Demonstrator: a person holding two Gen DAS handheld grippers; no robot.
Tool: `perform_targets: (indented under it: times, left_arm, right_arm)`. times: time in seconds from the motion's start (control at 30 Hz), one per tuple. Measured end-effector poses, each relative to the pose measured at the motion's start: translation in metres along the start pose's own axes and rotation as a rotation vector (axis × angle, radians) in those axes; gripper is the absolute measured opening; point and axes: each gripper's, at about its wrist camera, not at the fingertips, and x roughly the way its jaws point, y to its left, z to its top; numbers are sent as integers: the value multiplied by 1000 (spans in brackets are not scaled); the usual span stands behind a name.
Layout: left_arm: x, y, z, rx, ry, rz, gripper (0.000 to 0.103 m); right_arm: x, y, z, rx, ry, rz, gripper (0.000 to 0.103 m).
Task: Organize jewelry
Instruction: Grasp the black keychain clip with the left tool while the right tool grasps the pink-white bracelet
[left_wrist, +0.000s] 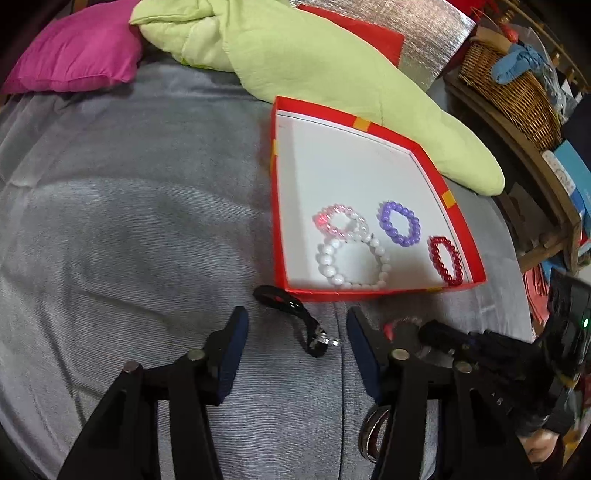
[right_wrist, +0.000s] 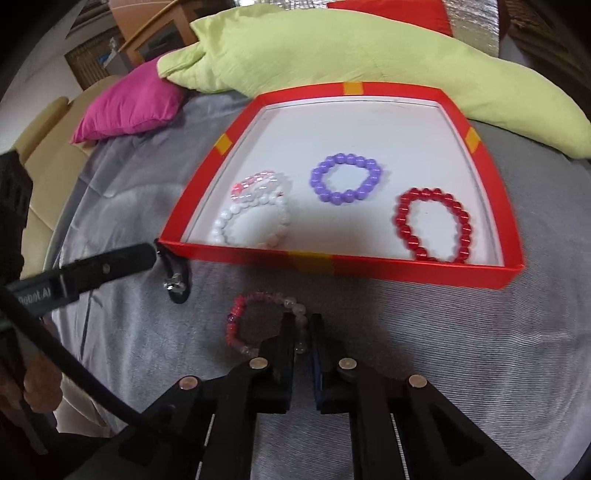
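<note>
Right claw (right_wrist: 303, 332) pinching rim of pink bead bracelet (right_wrist: 240, 321) on grey bed before red box (right_wrist: 406, 267); left claw (left_wrist: 297, 332) spread. Light, floppy, slippery beads: grip across strand.

Grey bedspread (left_wrist: 147, 221), perhaps wooden shelving (left_wrist: 546, 192)

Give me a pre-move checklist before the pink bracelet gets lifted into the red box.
1. Right hand-held gripper closed on the pink bracelet: ok, fingers pinch its right side.
2. Bracelet off the grey cover: not ok, it lies flat.
3. Free floor in the red box: ok, the far half is bare.
4. Left hand-held gripper out of the path: cannot tell; open, by the black strap.
5. Box front wall cleared: not ok, the bracelet sits below it.
</note>
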Motion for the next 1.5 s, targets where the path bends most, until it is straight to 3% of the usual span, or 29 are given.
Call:
perform_targets:
  times: [0.23,0.3,0.53,0.8,0.9,0.97,1.0,1.03,1.13,1.5]
  left_arm:
    - [14,-6,-5,29,52,18,26]
    - [19,-4,-6,25,70,28,23]
    - [25,-4,-6,15,97,31,23]
    - [23,3,-5,-9,88,21,28]
    - [21,9,-5,-19,79,14,28]
    - [22,11,-5,-23,69,13,28]
    - [21,11,-5,-21,63,18,25]
    - [20,11,-5,-18,59,23,18]
    - [19,8,-5,-3,48,27,8]
    - [-19,9,-7,65,-10,45,6]
  right_arm:
    - [-8,-24,3,44,1,-11,9]
    - [-9,-29,3,52,5,-10,9]
    - [-8,-33,2,69,21,-3,9]
    - [-7,-31,3,66,22,-18,27]
    - [-4,-28,2,43,6,-36,26]
    - [-3,-22,1,4,0,-57,18]
    - [-3,-20,1,-11,2,-59,9]
    - [-3,-18,1,-20,3,-55,9]
    - [-6,-15,0,-30,-9,-44,9]
    - [-42,-9,7,-53,-105,95,9]
